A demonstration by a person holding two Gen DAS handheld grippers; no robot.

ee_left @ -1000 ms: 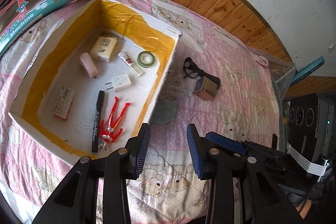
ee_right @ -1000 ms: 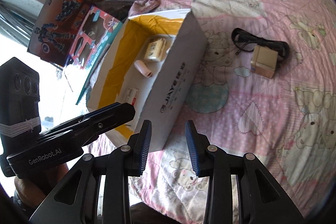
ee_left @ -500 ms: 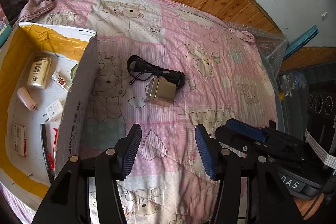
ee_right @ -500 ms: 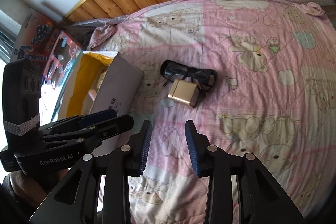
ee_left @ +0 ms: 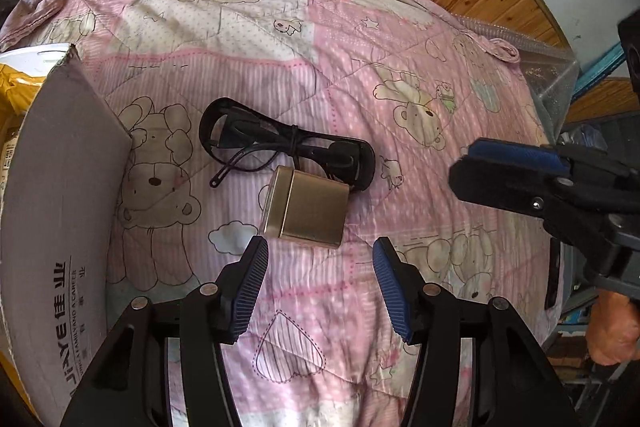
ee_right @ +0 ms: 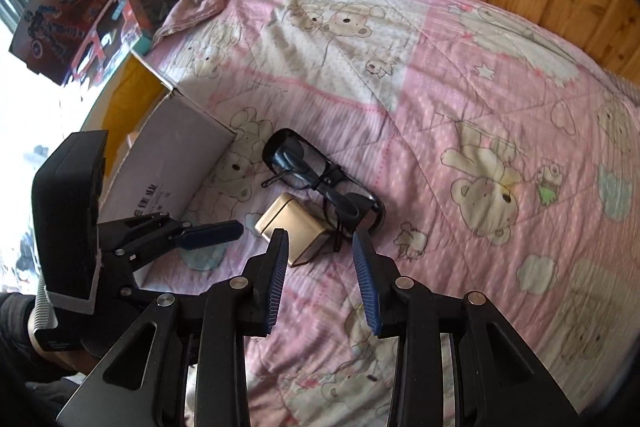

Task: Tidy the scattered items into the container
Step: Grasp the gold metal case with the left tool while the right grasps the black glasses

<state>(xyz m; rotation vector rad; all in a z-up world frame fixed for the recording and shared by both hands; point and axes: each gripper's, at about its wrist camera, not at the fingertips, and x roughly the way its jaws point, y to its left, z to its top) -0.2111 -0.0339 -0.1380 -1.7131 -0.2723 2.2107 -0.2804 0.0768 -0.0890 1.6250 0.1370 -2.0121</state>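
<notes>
A: How many loose things are lying out on the bed (ee_left: 400, 39)?

B: One gold charger block (ee_left: 306, 207) with one black bundled cable (ee_left: 288, 143) touching its far edge. One cardboard box (ee_left: 60, 195) is sitting just to their left on the pink bear quilt.

A: How are the arms sitting?

B: The left hand-held gripper (ee_left: 320, 269) is pointing forward at the block, low over the quilt. The right hand-held gripper (ee_right: 320, 267) is reaching in from the right side, with a hand (ee_left: 612, 331) showing behind it at the frame edge.

A: And the jaws?

B: Both are standing wide apart and gripping nothing. The left one's blue pads (ee_left: 250, 277) are lining up just short of the block's near edge. In the right wrist view the block (ee_right: 296, 231) is lying just beyond that gripper's tips, partly between them; I cannot tell whether they are touching it.
</notes>
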